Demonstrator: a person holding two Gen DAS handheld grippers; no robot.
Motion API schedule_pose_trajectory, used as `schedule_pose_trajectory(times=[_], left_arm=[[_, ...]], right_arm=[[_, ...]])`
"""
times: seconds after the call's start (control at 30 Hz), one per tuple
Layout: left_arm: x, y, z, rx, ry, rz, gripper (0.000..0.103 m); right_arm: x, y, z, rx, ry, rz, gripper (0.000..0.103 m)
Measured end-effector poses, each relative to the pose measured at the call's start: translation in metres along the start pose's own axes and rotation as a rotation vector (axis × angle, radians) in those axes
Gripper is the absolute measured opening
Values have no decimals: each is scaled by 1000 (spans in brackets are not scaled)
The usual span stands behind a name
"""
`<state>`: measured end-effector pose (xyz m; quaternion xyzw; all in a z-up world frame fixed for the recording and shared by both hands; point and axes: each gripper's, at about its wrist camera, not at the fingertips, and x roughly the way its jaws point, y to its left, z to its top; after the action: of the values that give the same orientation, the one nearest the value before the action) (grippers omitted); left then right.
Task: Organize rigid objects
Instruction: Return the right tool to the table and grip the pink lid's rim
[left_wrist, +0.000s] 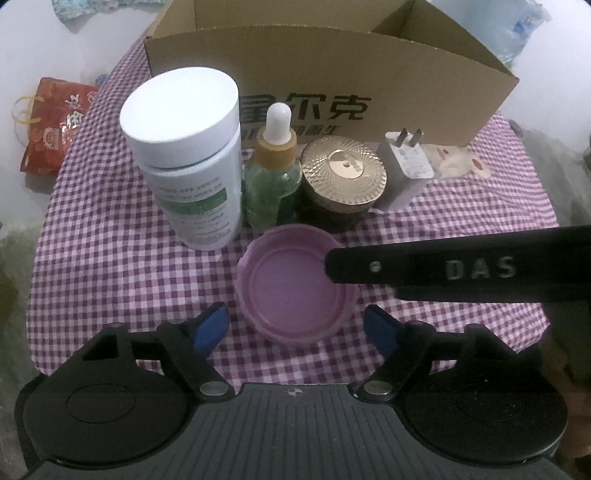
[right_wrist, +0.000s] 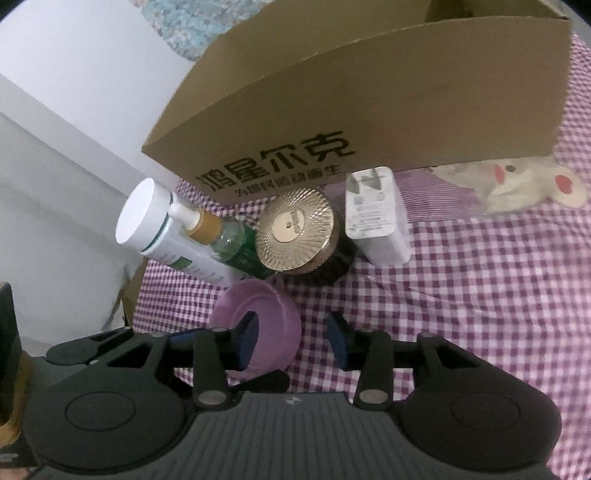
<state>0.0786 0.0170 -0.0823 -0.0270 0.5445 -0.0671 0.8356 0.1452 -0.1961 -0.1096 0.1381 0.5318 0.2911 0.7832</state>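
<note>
A purple lid (right_wrist: 258, 325), lying rim-up, is straddled at its near wall by the right claw (right_wrist: 291, 341), half-open and gripping nothing, the wide-open, empty left claw (left_wrist: 295, 325) just behind.

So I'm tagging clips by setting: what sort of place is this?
Probably a home, not a lab: a purple checked tablecloth carries toiletries such as a dropper bottle and gold-lidded jar, before a reused cardboard box.

Dim, bluish indoor light falls soft and flat; fisheye bends the cardboard box (left_wrist: 332, 70) edges, and both views look grainy, corners blurred.
</note>
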Motion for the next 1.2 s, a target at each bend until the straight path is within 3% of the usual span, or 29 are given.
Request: schedule_pose_trajectory(times=[0.3,0.5,0.87,1.2], left_arm=[[11,-8,4,7,-4,-7,68],[15,-20,4,21,5,-37,68],[22,-76,1,150,20,-147,67],[32,-89,4,198,33,-119,68]], right_arm=[[15,4,2,-16,20,-15,22],[7,-7,-3,18,16,-22,21],[-42,-46,-39,99,-31,-119,21],[-52,-58,-44,148,-55,-113,21]])
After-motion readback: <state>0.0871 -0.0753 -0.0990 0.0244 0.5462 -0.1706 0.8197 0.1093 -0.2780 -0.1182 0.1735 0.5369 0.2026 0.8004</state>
